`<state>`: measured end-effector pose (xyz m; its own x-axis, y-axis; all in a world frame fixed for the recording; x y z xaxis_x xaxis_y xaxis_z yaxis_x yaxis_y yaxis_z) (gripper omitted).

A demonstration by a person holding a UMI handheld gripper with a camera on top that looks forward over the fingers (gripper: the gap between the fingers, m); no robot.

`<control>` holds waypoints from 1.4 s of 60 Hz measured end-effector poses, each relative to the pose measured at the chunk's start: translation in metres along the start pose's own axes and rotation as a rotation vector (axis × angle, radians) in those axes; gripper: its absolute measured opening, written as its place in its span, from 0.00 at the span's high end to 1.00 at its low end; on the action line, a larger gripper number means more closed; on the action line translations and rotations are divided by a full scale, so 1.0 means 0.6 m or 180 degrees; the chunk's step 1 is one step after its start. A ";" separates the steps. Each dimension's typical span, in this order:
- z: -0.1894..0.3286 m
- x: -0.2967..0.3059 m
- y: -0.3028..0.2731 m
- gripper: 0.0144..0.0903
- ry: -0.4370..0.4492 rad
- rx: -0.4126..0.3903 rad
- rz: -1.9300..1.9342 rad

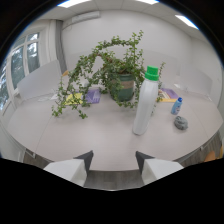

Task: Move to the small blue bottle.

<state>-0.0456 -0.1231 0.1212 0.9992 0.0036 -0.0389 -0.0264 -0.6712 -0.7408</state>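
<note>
A small blue bottle with a light cap stands on the white table, far ahead and to the right of my fingers, beyond a tall white bottle with a green cap. My gripper is open, well short of both bottles, with nothing between its fingers. The two pale fingers hover over the table's near edge.
A potted plant with long trailing branches stands at the table's middle, behind the white bottle. A small grey object lies just in front of the blue bottle. Purple and yellow items lie under the plant's left branches. Windows are at the left.
</note>
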 end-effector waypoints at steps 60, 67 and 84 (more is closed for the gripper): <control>0.033 0.536 -0.018 0.07 0.0326 0.0093 -0.0022; 0.089 0.561 -0.056 0.08 0.0303 0.0176 -0.0055; 0.230 0.587 -0.130 0.08 0.0304 0.0244 -0.0037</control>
<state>0.3045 0.0330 0.0726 0.9976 -0.0621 0.0314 -0.0133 -0.6129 -0.7900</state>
